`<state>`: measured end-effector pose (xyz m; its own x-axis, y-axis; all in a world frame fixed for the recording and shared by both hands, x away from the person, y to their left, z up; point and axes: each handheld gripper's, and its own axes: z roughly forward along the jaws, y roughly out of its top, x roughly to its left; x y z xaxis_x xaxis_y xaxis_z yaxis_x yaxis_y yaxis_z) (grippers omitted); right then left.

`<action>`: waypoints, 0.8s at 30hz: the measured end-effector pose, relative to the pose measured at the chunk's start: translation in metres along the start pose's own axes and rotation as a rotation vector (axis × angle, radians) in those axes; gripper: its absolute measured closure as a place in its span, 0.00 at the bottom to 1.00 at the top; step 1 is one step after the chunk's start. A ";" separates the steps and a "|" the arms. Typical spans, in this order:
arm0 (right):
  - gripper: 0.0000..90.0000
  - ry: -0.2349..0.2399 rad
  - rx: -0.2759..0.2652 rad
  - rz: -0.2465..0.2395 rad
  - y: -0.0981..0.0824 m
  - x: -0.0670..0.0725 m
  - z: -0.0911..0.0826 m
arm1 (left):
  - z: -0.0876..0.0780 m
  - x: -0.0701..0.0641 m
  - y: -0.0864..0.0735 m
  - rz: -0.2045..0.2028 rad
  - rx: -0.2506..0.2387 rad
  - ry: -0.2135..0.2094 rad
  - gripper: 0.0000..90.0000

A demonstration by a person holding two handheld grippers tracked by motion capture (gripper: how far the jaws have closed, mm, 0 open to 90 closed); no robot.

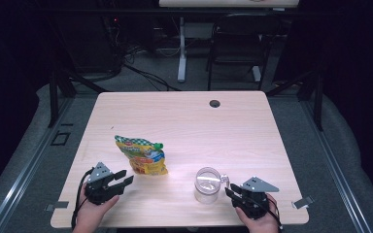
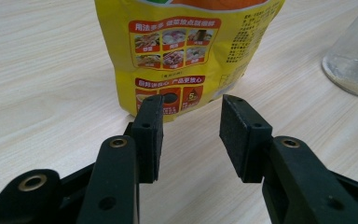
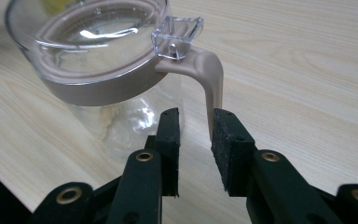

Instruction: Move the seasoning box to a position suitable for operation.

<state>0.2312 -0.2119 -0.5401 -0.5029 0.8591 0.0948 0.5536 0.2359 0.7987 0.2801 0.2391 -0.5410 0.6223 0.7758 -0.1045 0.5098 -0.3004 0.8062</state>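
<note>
Nothing looks started. A lidded glass jar [image 1: 208, 185] stands near the table's [image 1: 184, 121] front edge. A yellow pouch [image 1: 142, 155] lies left of it. The left gripper [image 1: 121, 179] is released by the pouch; the right gripper [image 1: 229, 191], released, seems around the jar's handle [image 3: 209, 79].

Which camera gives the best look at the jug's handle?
The right gripper view: the handle is close and sharp. The high view shows it tiny beside the jug. The left gripper view catches just the jug's glass edge.
</note>
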 end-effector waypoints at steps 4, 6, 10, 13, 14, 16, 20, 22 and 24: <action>0.76 0.004 -0.035 0.023 0.000 -0.003 -0.011 | 0.000 -0.004 0.002 0.004 0.000 -0.015 0.67; 0.74 -0.017 -0.063 0.027 0.006 -0.005 -0.015 | 0.000 -0.006 0.004 0.001 -0.004 -0.026 0.68; 0.77 -0.037 -0.085 0.010 0.019 -0.007 -0.015 | 0.002 -0.009 0.005 -0.010 0.000 -0.041 0.67; 0.76 -0.066 -0.115 -0.006 0.032 -0.007 -0.012 | 0.005 -0.010 0.005 -0.008 0.007 -0.042 0.66; 0.74 -0.060 -0.118 0.000 0.037 -0.008 -0.010 | 0.005 -0.011 0.005 -0.008 0.010 -0.043 0.66; 0.76 -0.060 -0.114 0.009 0.045 -0.009 -0.006 | 0.005 -0.012 0.005 -0.016 0.002 -0.046 0.66; 0.79 -0.029 -0.133 0.051 0.053 -0.010 -0.002 | 0.003 -0.015 0.005 -0.038 -0.015 -0.055 0.67; 0.82 -0.013 -0.133 0.062 0.052 -0.009 -0.002 | 0.003 -0.016 0.005 -0.045 -0.011 -0.062 0.68; 0.87 -0.024 -0.133 0.036 0.050 -0.005 -0.003 | 0.004 -0.019 0.006 -0.043 -0.003 -0.062 0.68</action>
<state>0.2591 -0.2057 -0.4987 -0.4674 0.8770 0.1117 0.4772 0.1439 0.8669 0.2737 0.2201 -0.5367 0.6359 0.7517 -0.1749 0.5348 -0.2658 0.8021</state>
